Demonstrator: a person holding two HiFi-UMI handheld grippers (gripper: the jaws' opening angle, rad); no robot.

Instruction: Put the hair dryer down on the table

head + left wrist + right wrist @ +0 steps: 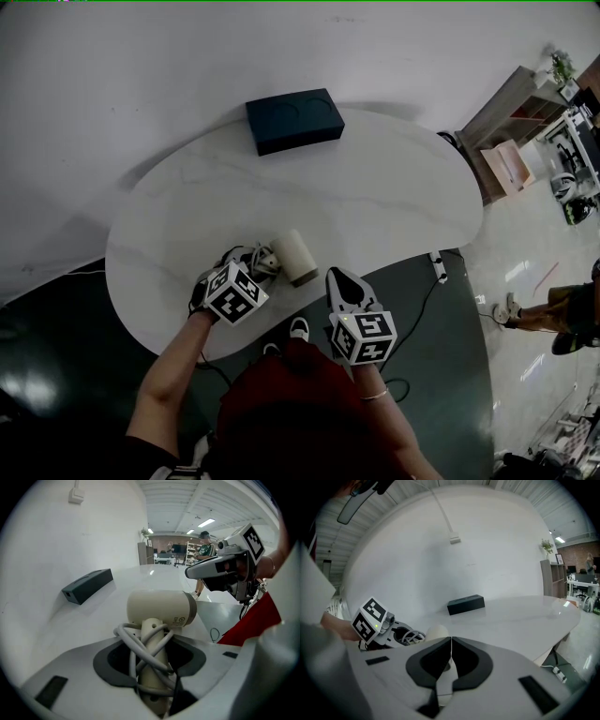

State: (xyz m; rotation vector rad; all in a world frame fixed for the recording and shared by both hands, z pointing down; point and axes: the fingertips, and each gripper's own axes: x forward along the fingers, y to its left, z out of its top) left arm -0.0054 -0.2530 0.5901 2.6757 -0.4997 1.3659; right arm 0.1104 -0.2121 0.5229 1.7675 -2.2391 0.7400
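A cream hair dryer (292, 255) lies near the front edge of the white table (394, 197), its barrel pointing right. My left gripper (251, 266) is shut on its handle (153, 660), which has the grey cord (136, 644) wound round it. The barrel (161, 607) sits just past the jaws, low over the tabletop; I cannot tell whether it touches. My right gripper (340, 279) hovers to the right of the dryer at the table's edge, shut with nothing in it; in its own view the right gripper (451, 640) shows its tips meeting. It also appears as the right gripper (192, 572) in the left gripper view.
A dark blue box (294, 120) stands at the table's far side, also seen as the box (88, 585) and the box (466, 604). A power strip with cable (438, 268) lies on the dark floor to the right. Shelving (511, 141) stands further right.
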